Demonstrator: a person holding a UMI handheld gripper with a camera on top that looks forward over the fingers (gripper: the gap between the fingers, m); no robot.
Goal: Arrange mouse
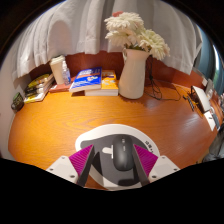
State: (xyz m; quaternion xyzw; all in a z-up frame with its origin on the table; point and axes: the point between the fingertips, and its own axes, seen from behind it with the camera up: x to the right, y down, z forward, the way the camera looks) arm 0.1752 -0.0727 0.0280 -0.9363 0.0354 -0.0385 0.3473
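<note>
- I'm working over a wooden desk [60, 130], white vase [132, 72] and books [90, 80] sitting well beyond.
- I'm holding the gripper [119, 160] closed on the dark mouse [121, 156], both pads pressing its sides.
- I'm judging it best to lower level onto the white mat [105, 134], then release.

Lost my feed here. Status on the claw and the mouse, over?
Claw around mouse, contact unclear. Mouse on white mat, on wooden desk. Vase and books far beyond, nothing blocking.
</note>
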